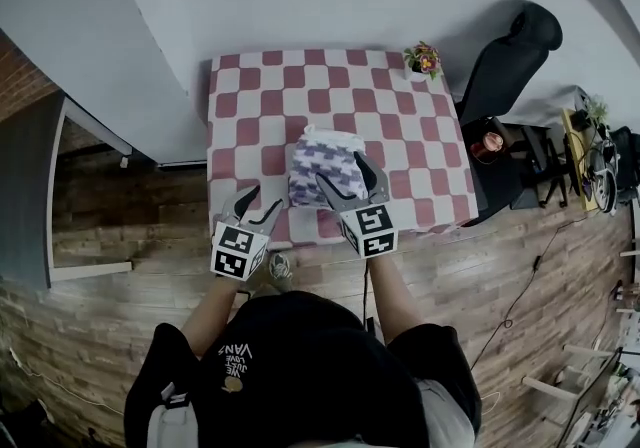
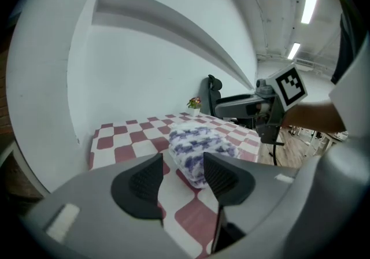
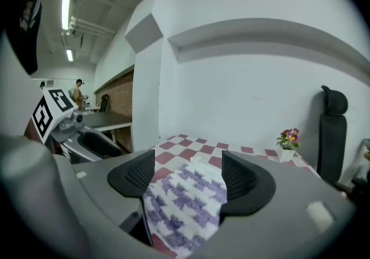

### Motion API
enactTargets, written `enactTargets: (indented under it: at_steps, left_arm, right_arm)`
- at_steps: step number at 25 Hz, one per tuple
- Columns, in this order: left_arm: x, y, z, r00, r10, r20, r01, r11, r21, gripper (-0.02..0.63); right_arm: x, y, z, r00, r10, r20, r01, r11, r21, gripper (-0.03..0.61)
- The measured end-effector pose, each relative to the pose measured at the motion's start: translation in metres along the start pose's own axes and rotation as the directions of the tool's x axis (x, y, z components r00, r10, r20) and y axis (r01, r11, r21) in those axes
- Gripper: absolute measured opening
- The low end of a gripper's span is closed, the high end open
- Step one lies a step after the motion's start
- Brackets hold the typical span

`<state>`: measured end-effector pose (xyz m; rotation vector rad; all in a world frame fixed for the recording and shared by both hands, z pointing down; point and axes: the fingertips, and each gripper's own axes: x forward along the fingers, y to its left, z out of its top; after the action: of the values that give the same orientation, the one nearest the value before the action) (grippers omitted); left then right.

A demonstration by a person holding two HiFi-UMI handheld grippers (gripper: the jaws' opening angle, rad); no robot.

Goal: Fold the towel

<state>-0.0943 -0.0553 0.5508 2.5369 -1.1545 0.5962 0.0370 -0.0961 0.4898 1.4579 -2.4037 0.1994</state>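
Dark-shirted shoulders fill the bottom of the head view. Beyond them the left gripper hangs over the near edge of the table, and the right gripper hovers over the towel – a compact folded bundle near the table's middle, slightly toward the near edge. In the left gripper view the jaws stand partly apart with nothing between them, the towel ahead. In the right gripper view the jaws are spread wide and empty, the towel lying below and past the pads, untouched. The fold looks finished, so backing away seems to be the step – lift straight up, pads clear of the top layer.
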Motion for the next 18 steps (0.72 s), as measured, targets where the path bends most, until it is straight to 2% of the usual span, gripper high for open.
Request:
enactTargets:
  at_steps: [4,9,10,12,15,18]
  left_arm:
    - [-0.01,-0.036,0.022,0.997,0.004,0.076,-0.004,1.0,0.011,0.193]
    - [-0.032,-0.076,0.035,0.988,0.044,0.151,-0.048,0.998,0.029,0.193]
    - [-0.037,-0.084,0.036,0.985,0.048,0.165,-0.054,0.998,0.03,0.193]
    - [-0.048,-0.1,0.038,0.98,0.053,0.192,-0.06,0.998,0.03,0.192]
    - [-0.064,-0.121,0.037,0.975,0.06,0.213,-0.07,0.997,0.038,0.186]
    - [-0.078,-0.14,0.035,0.969,0.075,0.235,-0.087,0.995,0.042,0.108]
  right_arm:
    - [-0.058,-0.007,0.0,0.998,-0.016,0.058,0.011,0.997,0.074,0.349]
    - [-0.12,-0.007,-0.006,0.995,-0.031,0.098,0.021,0.994,0.105,0.325]
    - [-0.131,-0.007,-0.008,0.994,-0.04,0.101,0.029,0.994,0.11,0.301]
    - [-0.153,-0.005,-0.012,0.992,-0.054,0.116,0.04,0.992,0.116,0.216]
    - [-0.183,-0.001,-0.019,0.988,-0.063,0.142,0.045,0.991,0.126,0.143]
    - [-0.21,0.0,-0.027,0.985,-0.072,0.157,0.049,0.988,0.146,0.059]
